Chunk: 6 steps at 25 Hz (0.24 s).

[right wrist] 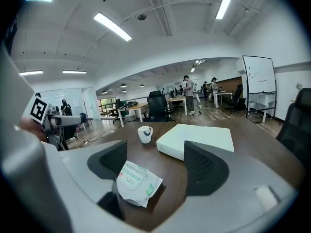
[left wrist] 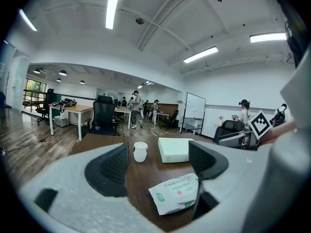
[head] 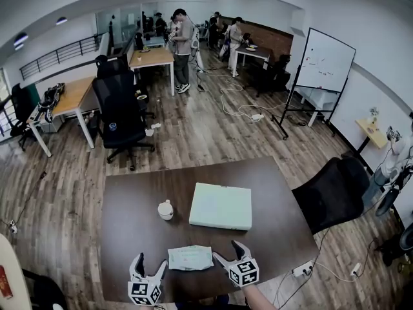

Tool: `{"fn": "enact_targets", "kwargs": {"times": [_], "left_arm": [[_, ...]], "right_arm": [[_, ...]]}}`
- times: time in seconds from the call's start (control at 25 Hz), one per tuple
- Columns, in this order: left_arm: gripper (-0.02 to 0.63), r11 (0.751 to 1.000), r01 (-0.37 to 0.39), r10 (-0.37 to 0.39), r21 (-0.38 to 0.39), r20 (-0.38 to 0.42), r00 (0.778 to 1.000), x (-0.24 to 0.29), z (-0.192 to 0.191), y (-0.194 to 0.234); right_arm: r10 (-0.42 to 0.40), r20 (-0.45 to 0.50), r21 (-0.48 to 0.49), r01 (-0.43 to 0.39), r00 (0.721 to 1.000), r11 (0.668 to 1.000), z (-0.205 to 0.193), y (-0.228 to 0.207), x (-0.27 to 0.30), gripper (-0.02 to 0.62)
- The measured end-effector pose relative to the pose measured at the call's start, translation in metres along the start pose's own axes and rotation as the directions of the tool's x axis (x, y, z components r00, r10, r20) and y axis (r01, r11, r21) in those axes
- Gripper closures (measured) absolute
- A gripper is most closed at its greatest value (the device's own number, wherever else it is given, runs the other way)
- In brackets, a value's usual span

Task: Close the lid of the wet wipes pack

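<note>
Our left gripper (head: 150, 265) and right gripper (head: 227, 250) both stand wide and empty at lower centre, flanking the wet wipes pack (head: 190, 258). Its lid (right wrist: 129, 177) looks flat already, so we judge little remains.

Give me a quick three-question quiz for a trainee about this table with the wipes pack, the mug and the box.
1. True or false: the soft white-and-green wet wipes pack lies on the dark wooden table between the left gripper and the right gripper, gripped by neither.
2. In the head view, what stands just left of the flat pale green box? A) a small white mug B) a glass bottle C) a laptop
3. Fill in: both grippers' jaws stand ____.
Key: 1 true; 2 A; 3 open.
</note>
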<state>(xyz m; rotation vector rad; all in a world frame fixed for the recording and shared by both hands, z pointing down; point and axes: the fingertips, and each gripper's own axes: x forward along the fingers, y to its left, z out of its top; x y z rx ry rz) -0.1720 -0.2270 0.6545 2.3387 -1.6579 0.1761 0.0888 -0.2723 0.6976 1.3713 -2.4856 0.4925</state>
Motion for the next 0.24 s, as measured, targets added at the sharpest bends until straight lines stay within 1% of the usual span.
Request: {"fn": "enact_targets", "kwargs": {"times": [0.24], "left_arm": [[0.222,1.000,0.005,-0.005,0.000,-0.001,1.000,0.0027,-0.0014,0.0037]], "right_arm": [[0.000,-0.014,-0.005,0.000,1.000,1.000,-0.0014,0.0027,0.0039,0.215]]}}
